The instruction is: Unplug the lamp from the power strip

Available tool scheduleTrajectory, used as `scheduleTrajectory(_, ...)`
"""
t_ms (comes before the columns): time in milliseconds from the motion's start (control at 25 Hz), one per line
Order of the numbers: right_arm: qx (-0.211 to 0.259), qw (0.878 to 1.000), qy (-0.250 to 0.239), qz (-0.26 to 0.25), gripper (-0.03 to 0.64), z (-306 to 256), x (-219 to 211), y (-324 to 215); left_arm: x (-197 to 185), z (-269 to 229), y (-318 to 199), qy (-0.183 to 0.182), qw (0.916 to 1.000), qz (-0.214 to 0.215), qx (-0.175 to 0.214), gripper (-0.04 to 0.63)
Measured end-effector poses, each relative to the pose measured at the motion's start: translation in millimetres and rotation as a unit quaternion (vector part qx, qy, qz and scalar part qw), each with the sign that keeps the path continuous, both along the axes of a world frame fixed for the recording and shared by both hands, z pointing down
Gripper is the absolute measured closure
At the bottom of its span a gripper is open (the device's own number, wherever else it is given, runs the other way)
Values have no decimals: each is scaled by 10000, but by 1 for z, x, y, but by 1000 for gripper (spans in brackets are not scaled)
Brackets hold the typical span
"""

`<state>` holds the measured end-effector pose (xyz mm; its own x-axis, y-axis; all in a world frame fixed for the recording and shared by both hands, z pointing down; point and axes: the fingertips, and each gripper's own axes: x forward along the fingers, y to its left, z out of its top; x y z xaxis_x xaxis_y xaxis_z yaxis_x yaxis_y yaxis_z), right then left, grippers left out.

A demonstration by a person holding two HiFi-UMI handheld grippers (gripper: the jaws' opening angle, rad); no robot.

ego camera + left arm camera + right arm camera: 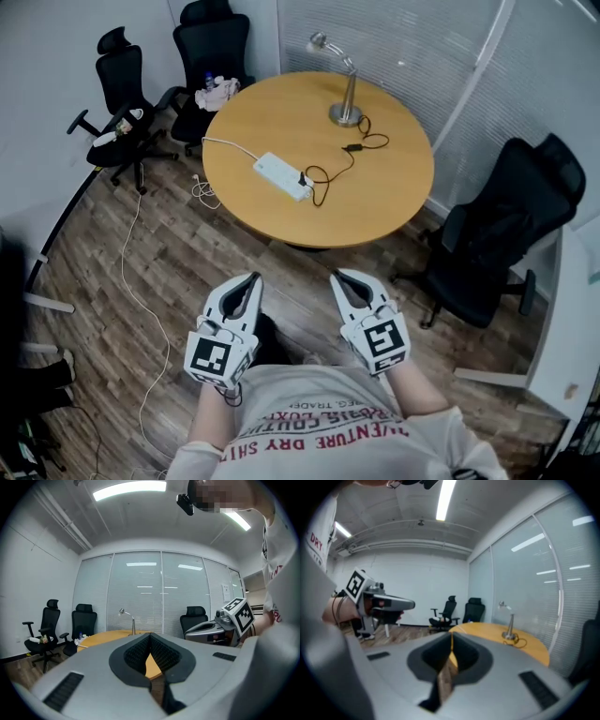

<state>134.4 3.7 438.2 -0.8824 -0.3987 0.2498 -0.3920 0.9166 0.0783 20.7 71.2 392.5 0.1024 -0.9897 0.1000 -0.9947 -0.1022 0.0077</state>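
Left gripper (251, 278): jaws drawn together with nothing between them, held close to the person's body.
Right gripper (339, 277): jaws closed tip to tip, also empty.
Power strip (281, 175): white, lying flat on the round wooden table (394, 187), well ahead of both sets of jaws and roughly in line with the space between them.
Plug (307, 179): small and black, seated in the end of the strip that lies on the right jaws' side.
Lamp (350, 94): silver desk lamp, upright, farther ahead than the strip and out beyond the right jaws.
Cord (342, 159): thin and black, looping loosely from the lamp base to the plug.
Handling: the plug body looks rigid and small, so it is probably best pinched across its sides, close to the strip. The cord is limp and a poor place to pull.
Strip behaviour: it is likely light enough to slide or lift with the plug. The other jaws should press it down.
Stage: nothing is touched yet and both jaws have the reach to the table ahead of them.
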Motion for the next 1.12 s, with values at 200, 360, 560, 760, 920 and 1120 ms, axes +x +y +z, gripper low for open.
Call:
scheduleTrajectory(200, -48, 9994, 202, 270, 588, 15, -35, -51, -40, 12, -64, -3, 9993, 365, 4, 568)
scheduleTrajectory(360, -362, 9966, 350, 645, 588, 26, -72, -88, -84, 16, -116, 90, 9966, 820, -59, 568)
scheduleTrajectory(560, -450, 9904, 352, 1261, 588, 24, -122, -141, -142, 12, -191, 89, 9893, 1452, -93, 568)
scheduleTrajectory(760, -619, 9787, 281, 1935, 588, 27, -159, -191, -183, 20, -250, -78, 9773, 2101, -243, 569)
scheduleTrajectory(920, -906, 9662, 318, 2393, 588, 41, -176, -218, -200, 40, -282, -63, 9650, 2572, -508, 568)
scheduleTrajectory(1120, -1269, 9552, 554, 2617, 588, 69, -189, -237, -197, 81, -305, -30, 9471, 3073, -920, 568)
